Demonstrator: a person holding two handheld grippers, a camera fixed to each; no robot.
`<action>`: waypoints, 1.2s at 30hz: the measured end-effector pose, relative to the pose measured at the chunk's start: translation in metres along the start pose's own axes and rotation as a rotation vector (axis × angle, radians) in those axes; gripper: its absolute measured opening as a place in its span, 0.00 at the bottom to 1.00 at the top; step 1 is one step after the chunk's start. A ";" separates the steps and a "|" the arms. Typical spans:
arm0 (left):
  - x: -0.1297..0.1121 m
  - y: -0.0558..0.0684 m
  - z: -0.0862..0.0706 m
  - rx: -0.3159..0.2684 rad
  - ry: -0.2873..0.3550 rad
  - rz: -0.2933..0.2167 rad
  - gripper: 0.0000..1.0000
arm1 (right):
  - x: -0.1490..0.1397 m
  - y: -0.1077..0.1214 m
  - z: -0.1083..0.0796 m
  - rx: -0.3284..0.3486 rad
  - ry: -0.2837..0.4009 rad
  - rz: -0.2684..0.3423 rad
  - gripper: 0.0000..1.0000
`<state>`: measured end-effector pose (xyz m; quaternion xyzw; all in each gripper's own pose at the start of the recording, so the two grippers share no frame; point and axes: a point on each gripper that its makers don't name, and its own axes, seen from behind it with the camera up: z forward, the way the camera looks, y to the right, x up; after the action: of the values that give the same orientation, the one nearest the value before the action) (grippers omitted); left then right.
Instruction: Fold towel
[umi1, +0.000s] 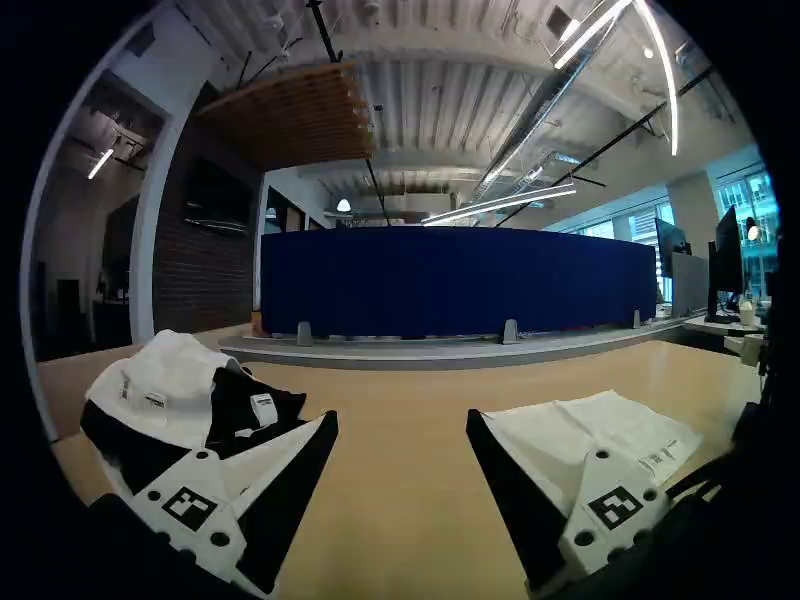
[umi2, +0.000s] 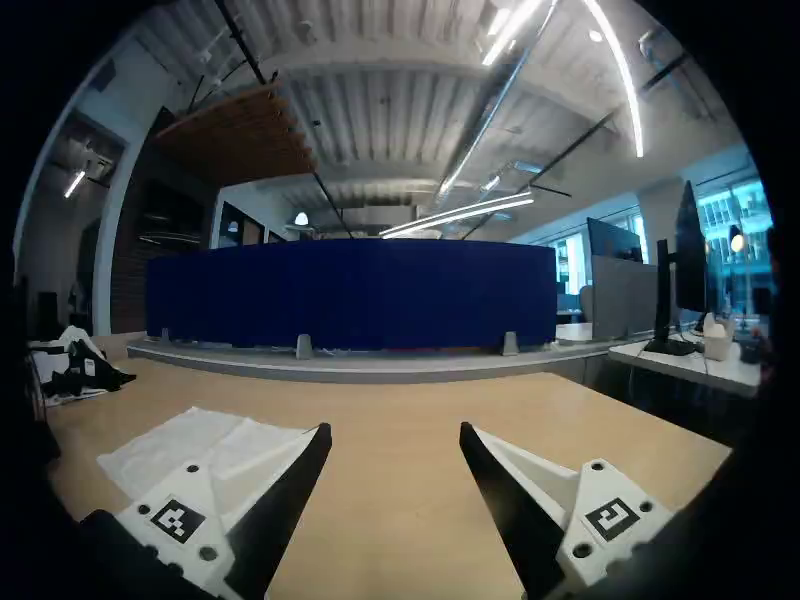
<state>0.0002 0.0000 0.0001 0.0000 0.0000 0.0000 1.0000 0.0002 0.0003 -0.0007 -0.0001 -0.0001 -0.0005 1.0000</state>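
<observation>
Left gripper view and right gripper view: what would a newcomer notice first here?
The dark blue partition spans the far edge of the wooden table. A white towel lies flat at the right in the left gripper view, a heap of black and white cloth at the left. The left tool and right tool both stand open, holding nothing.
</observation>
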 end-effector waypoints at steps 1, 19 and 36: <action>0.000 0.000 0.000 0.000 0.000 0.000 0.95 | 0.000 0.000 0.000 0.000 0.000 0.000 0.99; 0.001 0.000 -0.003 0.000 0.000 0.001 0.95 | 0.000 -0.001 0.001 0.006 0.000 0.001 0.99; 0.024 0.005 0.000 -0.011 0.001 0.020 0.96 | 0.043 -0.001 -0.004 -0.013 0.030 -0.015 0.99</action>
<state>0.0245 0.0048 0.0000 -0.0054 0.0005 0.0100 0.9999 0.0437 -0.0012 -0.0050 -0.0065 0.0147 -0.0079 0.9998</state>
